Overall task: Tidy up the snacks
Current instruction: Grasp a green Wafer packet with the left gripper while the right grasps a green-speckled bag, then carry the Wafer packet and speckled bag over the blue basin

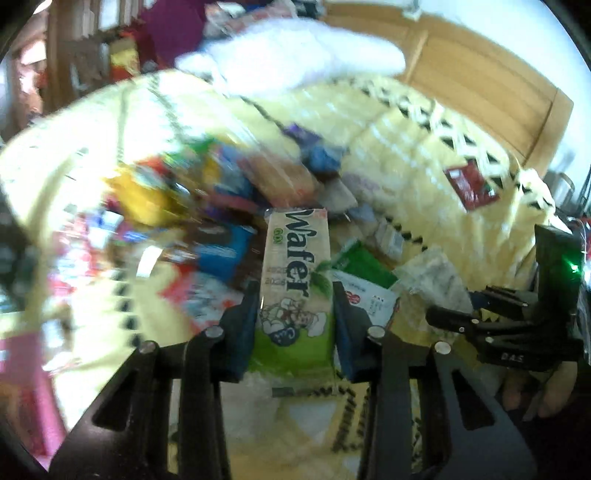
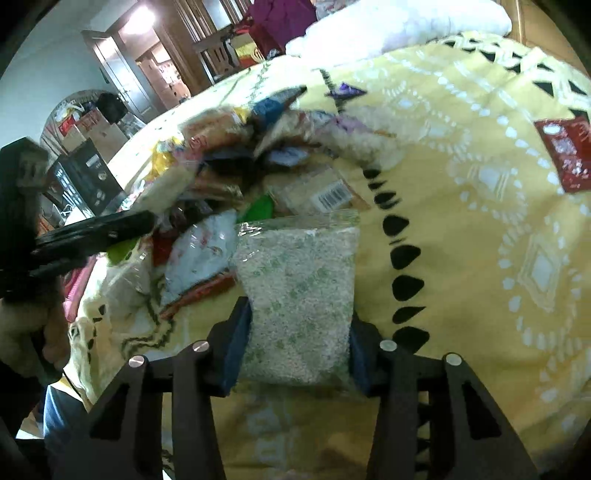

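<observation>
Bedspread [image 1: 424, 192], blurred snack pile [image 1: 177, 206]

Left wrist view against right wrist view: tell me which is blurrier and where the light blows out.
Left wrist view: heavy motion smear over the snack pile, only the wafer pack between the fingers reads sharp; white pillow blown out. Right wrist view: mostly crisp, grain bag clear, far pile slightly soft, ceiling lamp glaring; fisheye bending in both.

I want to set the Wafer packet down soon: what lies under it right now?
Under the tan-and-green Wafer packet, gripped by the left gripper, shows yellow patterned bedspread near its lower end and blurred snack packets farther up. What lies directly beneath its middle is covered.
</observation>
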The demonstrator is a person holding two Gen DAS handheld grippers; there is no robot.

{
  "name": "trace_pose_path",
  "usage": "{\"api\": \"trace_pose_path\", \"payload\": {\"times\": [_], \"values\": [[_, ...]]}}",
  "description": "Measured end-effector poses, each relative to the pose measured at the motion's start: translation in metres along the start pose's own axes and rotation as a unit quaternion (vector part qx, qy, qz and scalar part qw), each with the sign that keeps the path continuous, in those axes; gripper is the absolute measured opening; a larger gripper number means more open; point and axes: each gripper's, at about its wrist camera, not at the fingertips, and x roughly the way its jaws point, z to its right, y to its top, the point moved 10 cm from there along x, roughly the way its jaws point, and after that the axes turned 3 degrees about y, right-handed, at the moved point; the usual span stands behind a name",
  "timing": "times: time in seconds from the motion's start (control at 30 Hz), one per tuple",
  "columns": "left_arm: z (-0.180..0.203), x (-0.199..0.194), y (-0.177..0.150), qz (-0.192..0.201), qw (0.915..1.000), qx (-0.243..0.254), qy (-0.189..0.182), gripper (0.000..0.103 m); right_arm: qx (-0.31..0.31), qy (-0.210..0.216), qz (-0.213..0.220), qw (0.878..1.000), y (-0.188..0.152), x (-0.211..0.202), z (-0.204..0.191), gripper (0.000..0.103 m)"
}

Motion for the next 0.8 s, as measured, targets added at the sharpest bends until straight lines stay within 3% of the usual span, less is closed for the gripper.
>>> {"api": "trace_pose_path", "payload": {"times": [0.13, 0.33, 0.53, 0.8], "values": [[-0.026, -0.055, 0.010, 0.052, 0.9978, -0.014, 0.038, 0.037, -0.014, 0.006, 0.018, 1.000, 0.014, -0.015, -0.019, 0.050], [-0.069, -0.135, 0.023, 0.125, 0.9863, -0.036, 0.102, 0.036, -0.044, 0.026, 0.044, 0.998, 0.042, -0.036, -0.065, 0.050], [-0.116, -0.199, 0.024, 0.168, 0.9691, -0.053, 0.173, 0.036, -0.092, 0.050, 0.069, 0.992, 0.078, -0.053, -0.128, 0.050], [-0.199, -0.269, 0.000, 0.190, 0.9396, -0.133, 0.252, 0.036, -0.158, 0.117, 0.083, 0.977, 0.129, -0.064, -0.246, 0.050]]}}
